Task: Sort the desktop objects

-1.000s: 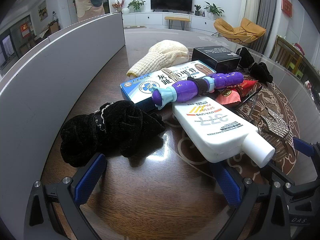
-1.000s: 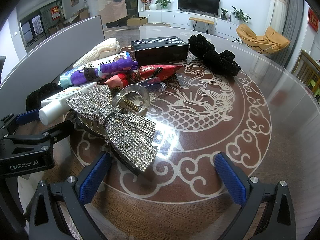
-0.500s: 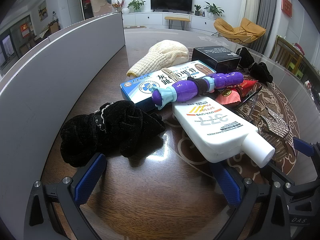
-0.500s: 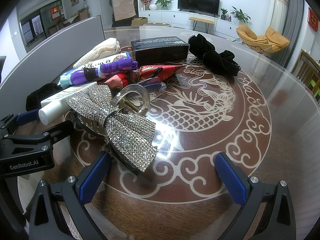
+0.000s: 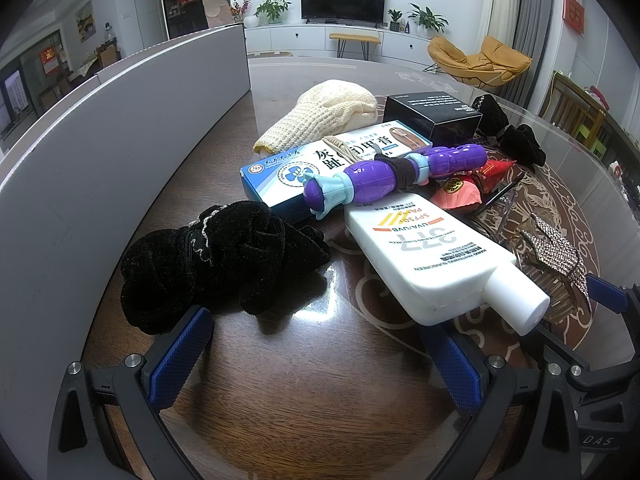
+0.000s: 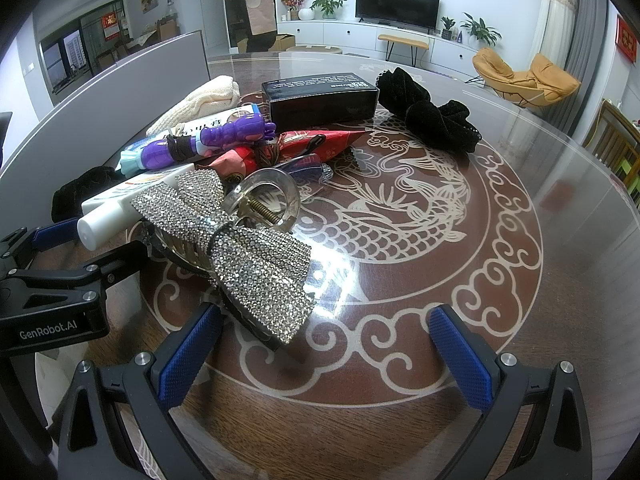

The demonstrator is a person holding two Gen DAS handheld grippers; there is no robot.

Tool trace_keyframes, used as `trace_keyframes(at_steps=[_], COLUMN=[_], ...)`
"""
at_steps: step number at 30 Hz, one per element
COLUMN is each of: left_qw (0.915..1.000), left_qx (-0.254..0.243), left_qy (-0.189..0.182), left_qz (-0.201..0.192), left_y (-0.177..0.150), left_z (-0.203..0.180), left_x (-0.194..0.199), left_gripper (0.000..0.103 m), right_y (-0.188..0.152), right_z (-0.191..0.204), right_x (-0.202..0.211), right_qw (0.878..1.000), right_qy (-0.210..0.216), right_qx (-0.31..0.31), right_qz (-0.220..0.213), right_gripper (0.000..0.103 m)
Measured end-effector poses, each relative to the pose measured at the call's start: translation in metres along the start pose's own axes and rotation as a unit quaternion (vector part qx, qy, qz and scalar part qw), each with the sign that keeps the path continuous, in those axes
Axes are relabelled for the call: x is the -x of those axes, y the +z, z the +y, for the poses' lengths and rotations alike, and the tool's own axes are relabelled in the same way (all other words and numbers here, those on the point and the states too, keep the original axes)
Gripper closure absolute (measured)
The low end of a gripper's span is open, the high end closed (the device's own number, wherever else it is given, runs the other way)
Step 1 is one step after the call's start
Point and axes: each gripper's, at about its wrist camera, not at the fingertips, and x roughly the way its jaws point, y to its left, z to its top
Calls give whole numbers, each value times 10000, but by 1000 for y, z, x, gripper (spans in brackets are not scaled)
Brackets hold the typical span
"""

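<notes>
Two hand-held grippers hover low over a glass-topped round table (image 6: 560, 240) strewn with small things, both with fingers spread wide and holding nothing. The left gripper (image 5: 316, 356) faces the near end of the pile: a black velvet scrunchie (image 5: 216, 264) lies just past its left finger, touching the blue pad's tip, while a white sunscreen bottle (image 5: 424, 256) lies with its cap (image 5: 518, 306) just above the right finger. Beyond the bottle, straight ahead between the fingers, a purple toy (image 5: 392, 178) rests across a blue medicine box (image 5: 320, 164), with a cream knitted cloth (image 5: 332, 114) and a black box (image 5: 434, 114) farther out. A grey partition (image 5: 80, 160) curves along the left side. The right gripper (image 6: 320, 350) faces a rhinestone bow hair clip (image 6: 240, 240), which lies just beyond its left finger and reaches inward toward the gap; its clear ring (image 6: 266, 204) stands up behind the bow. The space ahead of the right finger holds only the table's dragon pattern. Farther out ahead lie a red packet (image 6: 320, 140) and a second black scrunchie (image 6: 428, 114) to the right of the black box. The left gripper's frame shows at the left edge of the right wrist view, near the bottle's cap. A person (image 6: 256, 0) stands in the room's background.
</notes>
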Motion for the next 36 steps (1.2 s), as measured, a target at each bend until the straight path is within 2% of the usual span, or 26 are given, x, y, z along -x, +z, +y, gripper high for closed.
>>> trace_keyframes(at_steps=[36], left_qw=[10000], left_qx=[-19], left_qy=[-13], left_qz=[1], left_y=[0], left_z=[0], left_x=[0], left_gripper=[0], right_y=[0], right_z=[1], right_x=[-1], right_qw=[10000], right_qy=[1], right_qx=[-1], right_qz=[0], right_gripper=[0])
